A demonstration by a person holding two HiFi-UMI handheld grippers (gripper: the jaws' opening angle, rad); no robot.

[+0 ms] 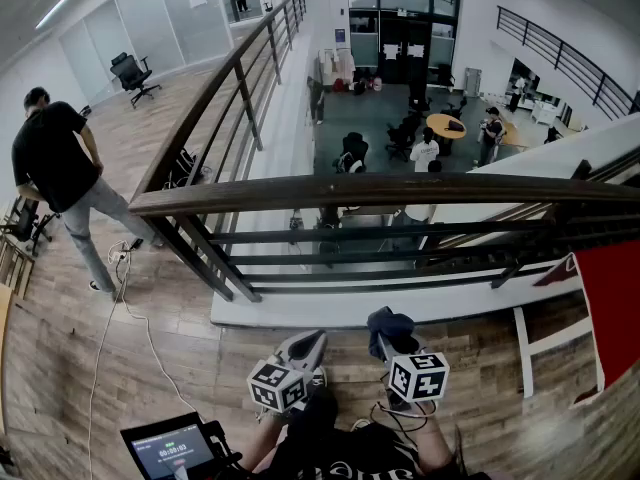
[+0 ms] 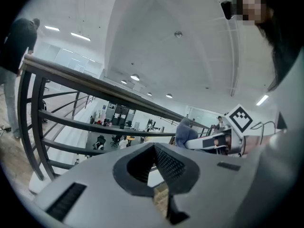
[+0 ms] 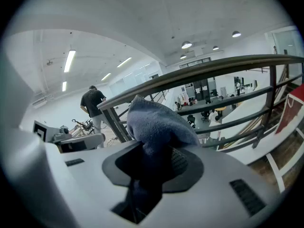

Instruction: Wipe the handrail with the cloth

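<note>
Wiping not started, as far as I can judge. The right gripper [image 3: 156, 152] has its jaws clamped on the blue-grey cloth [image 3: 156, 120], which bunches up out of the jaw tips. In the head view it sits low centre of the frame, well below the handrail [image 1: 380, 190] and clearly not touching it. The left gripper [image 1: 306, 345] is just beside it on the left, jaws together with nothing between them, also clear of the rail. The brown top rail runs across mid-frame with dark lower bars under it. No cloth contact shows anywhere along it, so the whole rail looks left to do. Next step is probably lifting the cloth up onto the top rail. A person [image 1: 55, 158] stands at the upper left, not involved.
</note>
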